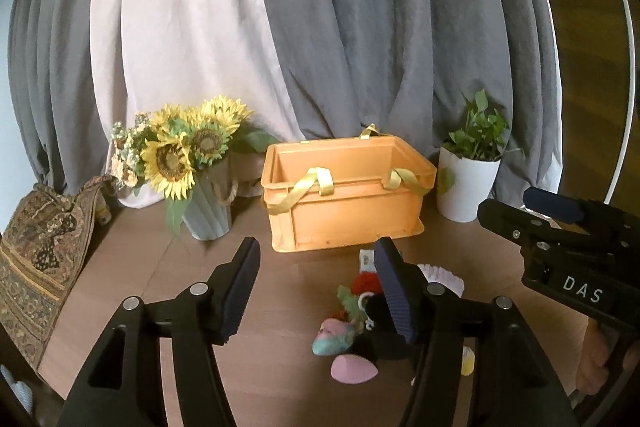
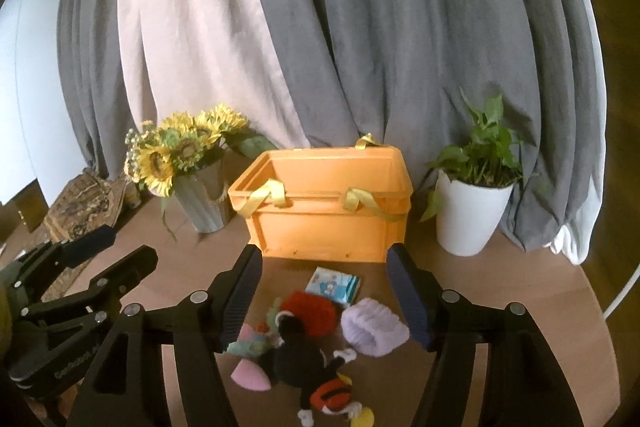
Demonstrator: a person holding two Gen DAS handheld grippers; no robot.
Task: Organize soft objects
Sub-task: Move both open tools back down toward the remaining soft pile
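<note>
An orange crate [image 1: 344,219] [image 2: 324,227] with yellow ribbon handles stands on the brown table, seemingly empty. In front of it lies a pile of soft things: a black mouse plush [image 2: 304,359], a red pom-pom [image 2: 310,313], a lilac wristband [image 2: 374,331], a tissue pack [image 2: 334,285], a pink sponge [image 2: 250,375] [image 1: 352,367] and a pastel toy [image 1: 334,339]. My left gripper [image 1: 320,291] is open and empty above the table left of the pile. My right gripper [image 2: 324,301] is open and empty above the pile.
A vase of sunflowers [image 1: 188,155] [image 2: 180,159] stands left of the crate. A potted plant in a white pot [image 1: 468,183] [image 2: 468,215] stands right of it. A patterned cloth [image 1: 36,259] lies at the table's left edge. Grey and white curtains hang behind.
</note>
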